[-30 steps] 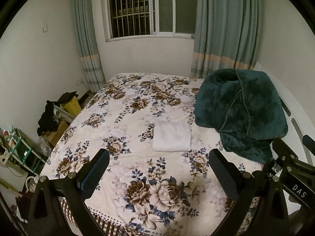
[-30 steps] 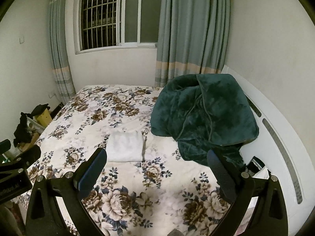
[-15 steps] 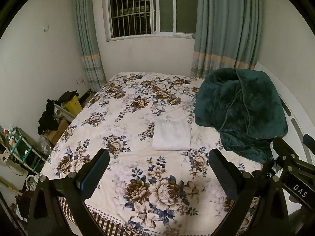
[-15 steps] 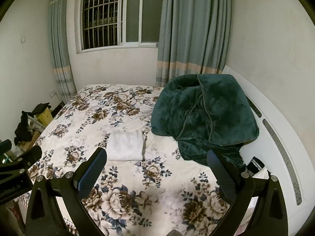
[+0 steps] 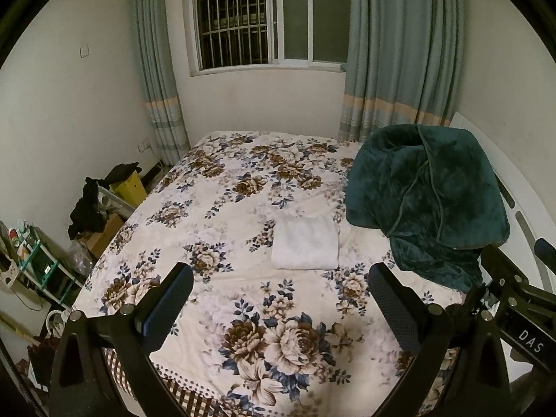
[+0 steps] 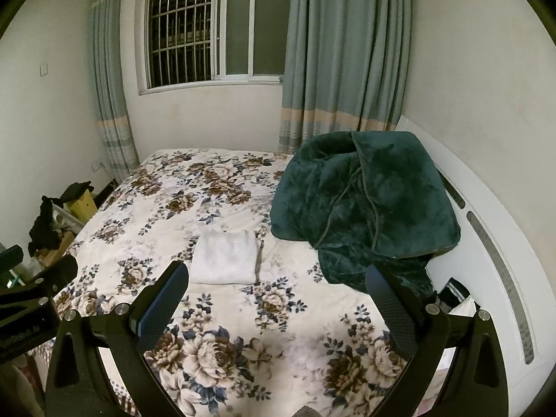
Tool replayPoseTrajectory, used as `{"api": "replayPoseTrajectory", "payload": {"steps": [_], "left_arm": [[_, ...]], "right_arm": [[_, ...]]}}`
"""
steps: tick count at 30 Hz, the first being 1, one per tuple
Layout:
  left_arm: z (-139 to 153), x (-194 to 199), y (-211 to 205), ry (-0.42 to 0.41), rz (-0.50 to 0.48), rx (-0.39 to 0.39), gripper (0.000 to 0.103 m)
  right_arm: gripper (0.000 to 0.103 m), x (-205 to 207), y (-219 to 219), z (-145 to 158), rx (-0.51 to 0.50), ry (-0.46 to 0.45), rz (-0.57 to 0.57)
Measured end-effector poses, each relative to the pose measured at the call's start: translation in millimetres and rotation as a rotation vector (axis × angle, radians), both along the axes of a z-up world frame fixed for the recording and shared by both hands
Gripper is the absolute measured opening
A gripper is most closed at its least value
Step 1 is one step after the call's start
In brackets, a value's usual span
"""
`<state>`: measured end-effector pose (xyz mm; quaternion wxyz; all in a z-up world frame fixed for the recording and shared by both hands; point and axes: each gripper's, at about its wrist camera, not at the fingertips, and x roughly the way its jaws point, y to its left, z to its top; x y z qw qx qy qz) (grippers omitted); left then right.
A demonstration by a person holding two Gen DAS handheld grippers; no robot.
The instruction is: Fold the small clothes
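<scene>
A small white garment (image 5: 305,241) lies folded into a neat rectangle near the middle of the floral bedspread (image 5: 243,312); it also shows in the right wrist view (image 6: 226,257). My left gripper (image 5: 279,299) is open and empty, held above the bed's near end, well short of the garment. My right gripper (image 6: 276,299) is open and empty too, to the right of the left one, also short of the garment. Part of the right gripper's body (image 5: 514,299) shows in the left wrist view.
A dark green plush blanket (image 6: 361,201) is heaped at the bed's right side against the white headboard (image 6: 493,264). Clutter, a yellow box (image 5: 128,187) and a small rack (image 5: 38,264) stand on the floor left of the bed. A barred window and curtains lie beyond.
Both grippers have drifted slightly back and up from the bed. The folded garment has not moved, and both grippers stay open.
</scene>
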<state>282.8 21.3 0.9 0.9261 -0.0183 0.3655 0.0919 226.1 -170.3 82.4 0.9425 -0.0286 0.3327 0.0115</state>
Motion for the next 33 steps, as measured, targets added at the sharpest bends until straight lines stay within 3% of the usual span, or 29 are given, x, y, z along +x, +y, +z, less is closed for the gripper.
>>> {"api": "replayPoseTrajectory", "payload": {"steps": [33], "left_arm": [[6.2, -1.6, -7.9, -0.018, 0.013, 0.001, 0.103]], "right_arm": [[0.103, 3.2, 11.5, 12.4, -0.005, -0.002, 0.017]]}}
